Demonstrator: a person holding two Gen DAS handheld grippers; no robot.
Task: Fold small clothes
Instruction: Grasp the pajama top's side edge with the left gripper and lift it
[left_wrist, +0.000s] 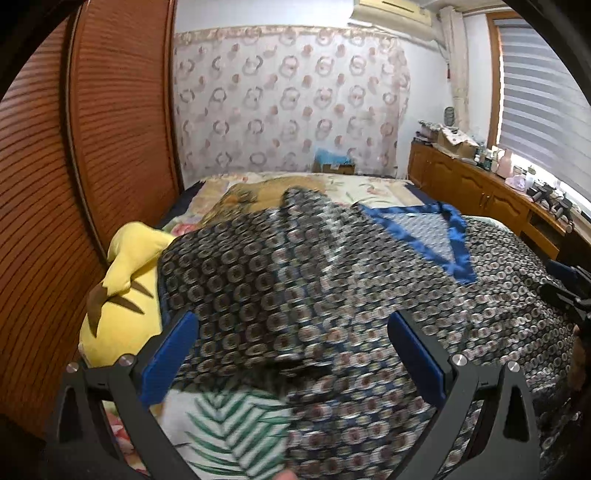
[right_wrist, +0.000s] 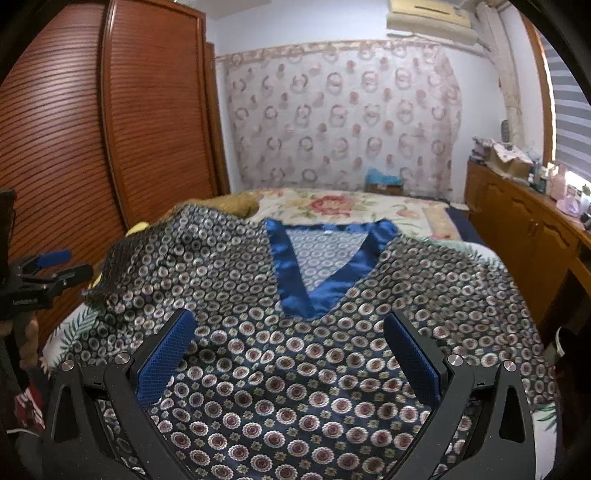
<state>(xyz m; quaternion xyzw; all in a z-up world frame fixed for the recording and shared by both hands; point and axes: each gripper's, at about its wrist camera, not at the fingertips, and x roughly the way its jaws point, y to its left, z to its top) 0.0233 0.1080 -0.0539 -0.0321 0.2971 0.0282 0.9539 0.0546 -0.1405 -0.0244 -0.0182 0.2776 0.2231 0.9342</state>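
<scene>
Bedroom setting: a floral-covered bed (right_wrist: 369, 206) with a louvred wardrobe (right_wrist: 74, 129) on the left and a low cabinet (right_wrist: 517, 221) on the right. I see the patterned top (right_wrist: 295, 369) spread front-up across the near end of the bed, its blue V-neck (right_wrist: 321, 258) pointing toward me. My left gripper (left_wrist: 291, 354) and right gripper (right_wrist: 288, 354) both hang released over the cloth, jaws spread, grasping nothing. The top's left side looks rumpled, lying over a yellow plush toy (left_wrist: 125, 280). I judge the garment is laid out but no fold is made yet; next I need to pinch a side edge and carry it toward the middle.
</scene>
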